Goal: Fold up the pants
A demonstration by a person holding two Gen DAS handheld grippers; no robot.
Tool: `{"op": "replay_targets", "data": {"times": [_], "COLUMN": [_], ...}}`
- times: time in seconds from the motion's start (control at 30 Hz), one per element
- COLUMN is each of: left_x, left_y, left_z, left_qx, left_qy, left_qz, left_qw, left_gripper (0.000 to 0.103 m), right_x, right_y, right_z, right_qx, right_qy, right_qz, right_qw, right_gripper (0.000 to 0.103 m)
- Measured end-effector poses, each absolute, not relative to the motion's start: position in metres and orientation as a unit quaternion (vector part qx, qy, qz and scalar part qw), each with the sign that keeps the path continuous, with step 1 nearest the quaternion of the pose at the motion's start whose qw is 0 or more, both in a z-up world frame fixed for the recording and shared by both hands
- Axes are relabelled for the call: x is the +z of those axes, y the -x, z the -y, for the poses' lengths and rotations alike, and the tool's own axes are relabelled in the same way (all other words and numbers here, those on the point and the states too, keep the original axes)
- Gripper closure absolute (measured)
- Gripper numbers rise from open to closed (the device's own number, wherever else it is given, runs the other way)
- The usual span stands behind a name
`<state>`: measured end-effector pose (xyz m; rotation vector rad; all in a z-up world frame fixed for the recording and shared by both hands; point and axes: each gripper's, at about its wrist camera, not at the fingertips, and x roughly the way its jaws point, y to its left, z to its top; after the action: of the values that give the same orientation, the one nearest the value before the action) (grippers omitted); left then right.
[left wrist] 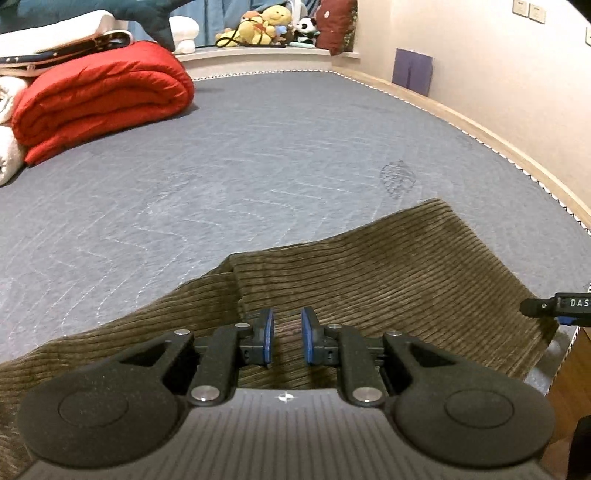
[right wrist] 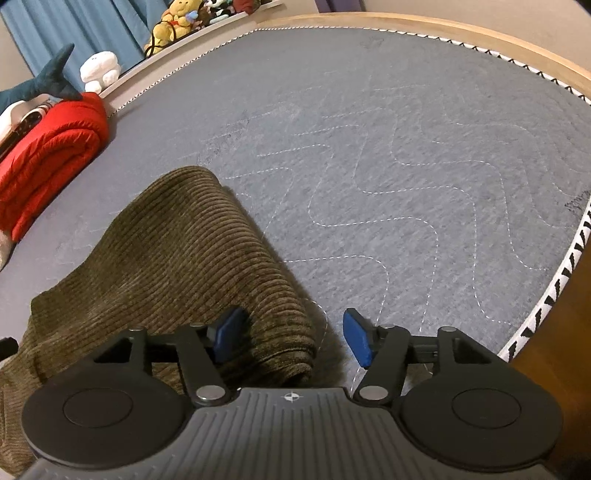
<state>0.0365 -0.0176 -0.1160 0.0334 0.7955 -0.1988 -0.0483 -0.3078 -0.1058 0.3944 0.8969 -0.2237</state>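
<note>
Olive-brown corduroy pants (left wrist: 369, 266) lie on the grey quilted mattress (left wrist: 221, 155) near its front edge, partly folded over themselves. My left gripper (left wrist: 287, 338) hovers low over the middle of the pants, its blue pads a narrow gap apart with nothing between them. My right gripper (right wrist: 293, 338) is open wide at the pants' right edge (right wrist: 207, 258); its left pad sits over the cloth and its right pad over bare mattress (right wrist: 406, 147). The rolled cloth edge lies between the pads, not clamped. The right gripper's tip also shows in the left wrist view (left wrist: 554, 306).
A folded red quilt (left wrist: 99, 103) and white bedding (left wrist: 7, 155) lie at the mattress's far left. Plush toys (left wrist: 266, 26) sit on the far ledge. A wooden bed frame (right wrist: 554, 332) runs along the right side, a wall (left wrist: 498, 74) beyond it.
</note>
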Motion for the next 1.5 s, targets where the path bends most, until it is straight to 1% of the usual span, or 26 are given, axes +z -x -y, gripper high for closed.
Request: {"op": "replay_targets", "data": {"times": [0.4,0.53,0.6,0.63,0.7,0.73,0.8,0.83,0.87,0.9,0.97,1.0,1.03,1.13,1.17,1.23,1.3,1.4,1.43,1.47,1.5], "left_x": [-0.114,-0.128,-0.155,-0.162,-0.157,-0.151,-0.14,-0.133,-0.126,-0.12,-0.107,-0.101,-0.095,-0.081,-0.078,-0.073,-0.071,-0.074,-0.078,-0.081,-0.085], "left_y": [-0.033,-0.04,-0.053,-0.055,-0.059,-0.06,-0.059,-0.058,-0.056,-0.055,-0.051,-0.05,-0.049,-0.046,-0.045,-0.045,-0.045,-0.044,-0.044,-0.044,-0.045], "left_z": [0.019,0.022,0.024,0.023,0.024,0.023,0.017,0.014,0.01,0.007,0.001,-0.003,-0.008,-0.021,-0.024,-0.024,-0.021,-0.017,-0.018,-0.021,-0.024], "left_qx": [-0.1,-0.113,-0.113,-0.116,-0.11,-0.108,-0.11,-0.111,-0.113,-0.116,-0.131,-0.141,-0.154,-0.214,-0.237,-0.273,-0.292,-0.271,-0.254,-0.232,-0.213], "left_qy": [-0.021,-0.016,-0.024,-0.025,-0.024,-0.012,0.019,0.035,0.047,0.057,0.085,0.102,0.125,0.209,0.232,0.251,0.246,0.228,0.223,0.213,0.206], "left_qz": [-0.389,-0.411,-0.469,-0.474,-0.476,-0.476,-0.466,-0.458,-0.448,-0.438,-0.419,-0.412,-0.407,-0.4,-0.4,-0.402,-0.405,-0.419,-0.429,-0.44,-0.447], "left_qw": [0.916,0.905,0.875,0.873,0.872,0.873,0.878,0.881,0.886,0.889,0.894,0.894,0.892,0.866,0.854,0.837,0.831,0.836,0.838,0.841,0.844], "left_gripper": [0.084,0.085,0.084,0.084,0.084,0.083,0.079,0.072,0.063,0.057,0.041,0.036,0.029,0.019,0.017,0.017,0.017,0.017,0.02,0.025,0.043], "right_x": [-0.108,-0.108,-0.108,-0.108,-0.105,-0.103,-0.097,-0.093,-0.086,-0.078,-0.061,-0.053,-0.046,-0.03,-0.028,-0.027,-0.032,-0.042,-0.046,-0.049,-0.051], "right_y": [0.047,0.048,0.048,0.048,0.049,0.049,0.052,0.053,0.056,0.059,0.066,0.07,0.074,0.094,0.103,0.119,0.135,0.152,0.156,0.159,0.161], "right_z": [0.308,0.307,0.305,0.303,0.298,0.296,0.293,0.29,0.284,0.276,0.256,0.243,0.229,0.181,0.163,0.132,0.105,0.076,0.07,0.065,0.06], "right_qx": [-0.101,-0.099,-0.094,-0.085,-0.079,-0.079,-0.079,-0.077,-0.073,-0.065,-0.042,-0.027,-0.009,0.052,0.077,0.125,0.169,0.224,0.232,0.239,0.244], "right_qy": [-0.187,-0.183,-0.176,-0.175,-0.165,-0.16,-0.158,-0.153,-0.141,-0.123,-0.084,-0.061,-0.034,0.052,0.086,0.145,0.2,0.256,0.267,0.276,0.283], "right_qz": [-0.433,-0.434,-0.433,-0.432,-0.428,-0.426,-0.418,-0.412,-0.4,-0.384,-0.351,-0.334,-0.315,-0.261,-0.242,-0.211,-0.186,-0.175,-0.174,-0.172,-0.172], "right_qw": [0.876,0.877,0.879,0.881,0.885,0.887,0.891,0.895,0.903,0.913,0.932,0.94,0.948,0.963,0.963,0.959,0.947,0.924,0.919,0.915,0.911], "right_gripper": [0.039,0.04,0.05,0.059,0.062,0.066,0.07,0.072,0.074,0.074,0.076,0.076,0.077,0.077,0.077,0.078,0.078,0.078,0.078,0.078,0.078]}}
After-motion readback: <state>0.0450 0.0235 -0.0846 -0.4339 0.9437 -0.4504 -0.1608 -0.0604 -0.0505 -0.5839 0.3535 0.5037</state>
